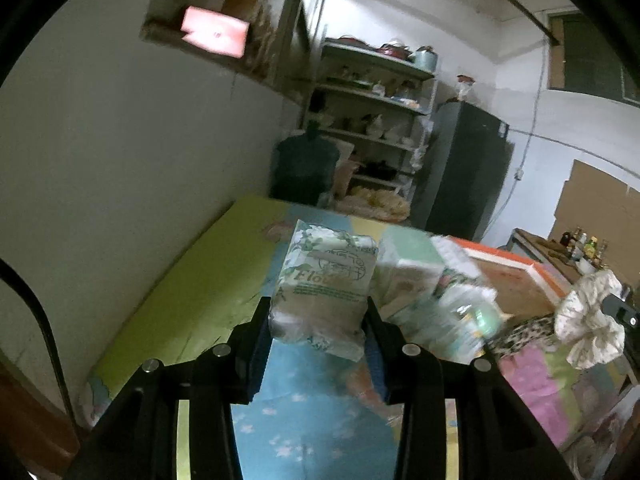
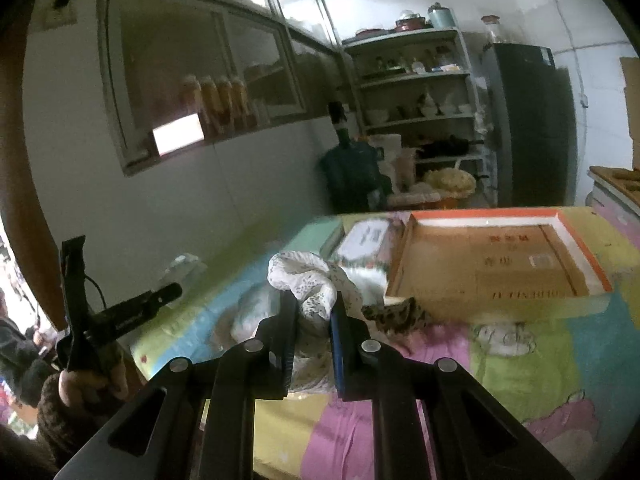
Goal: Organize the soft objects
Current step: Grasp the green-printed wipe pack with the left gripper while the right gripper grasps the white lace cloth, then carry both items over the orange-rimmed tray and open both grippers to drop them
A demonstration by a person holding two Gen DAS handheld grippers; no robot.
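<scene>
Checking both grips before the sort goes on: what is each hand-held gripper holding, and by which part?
Left hand-held gripper: tissue pack, pinched across its near end. Right hand-held gripper: white floral scrunchie, clamped on a fold of its ring.

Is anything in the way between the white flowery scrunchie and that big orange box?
Nothing visible blocks it. The right gripper holds the white scrunchie up off the bed, and the orange box lies open-topped just to its right. Only a leopard-print scrunchie lies low against the box's near wall, under that path.
</scene>
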